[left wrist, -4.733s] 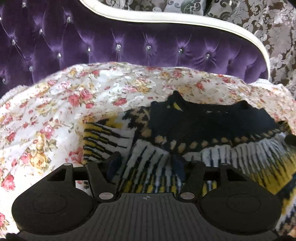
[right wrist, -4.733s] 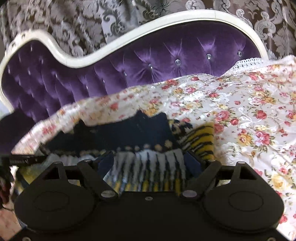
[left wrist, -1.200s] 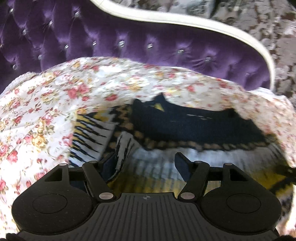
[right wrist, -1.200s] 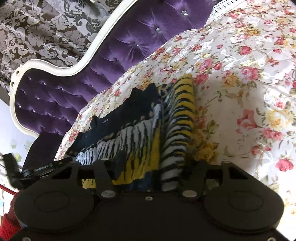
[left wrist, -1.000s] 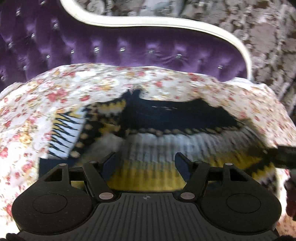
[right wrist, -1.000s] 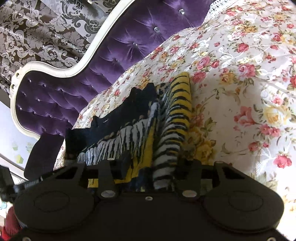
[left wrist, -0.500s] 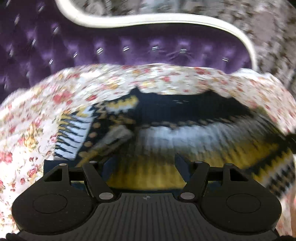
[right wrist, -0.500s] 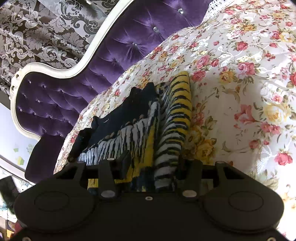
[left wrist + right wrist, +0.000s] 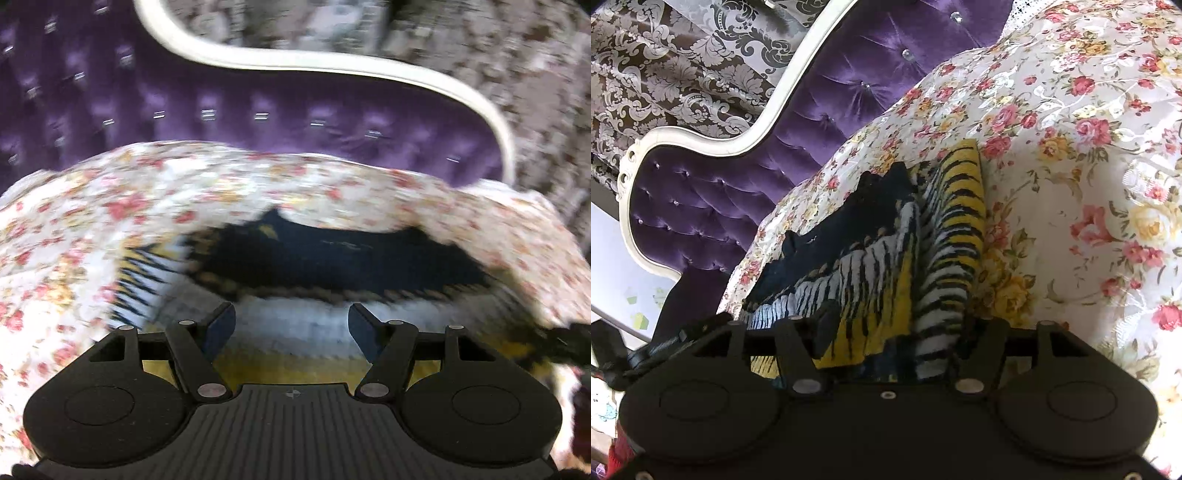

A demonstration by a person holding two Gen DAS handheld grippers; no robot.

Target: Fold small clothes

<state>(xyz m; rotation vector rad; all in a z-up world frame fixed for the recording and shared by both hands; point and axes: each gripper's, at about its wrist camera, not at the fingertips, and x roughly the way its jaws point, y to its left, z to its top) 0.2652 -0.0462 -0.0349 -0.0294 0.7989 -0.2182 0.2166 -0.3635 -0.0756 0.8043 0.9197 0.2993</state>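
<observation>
While the left gripper [image 9: 288, 326] hovered with fingers apart and empty above the sweater [image 9: 332, 258], which stretched sideways across the floral bedspread [image 9: 74, 221] ahead, the nearer right gripper [image 9: 894, 328] had its fingers spread around the sweater's bunched striped sleeve.

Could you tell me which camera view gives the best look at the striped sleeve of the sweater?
The right wrist view: the striped sleeve is sharp there, lying along the sweater edge on the floral bedspread. The left wrist view is motion-blurred, showing only smeared stripes at the left.
</observation>
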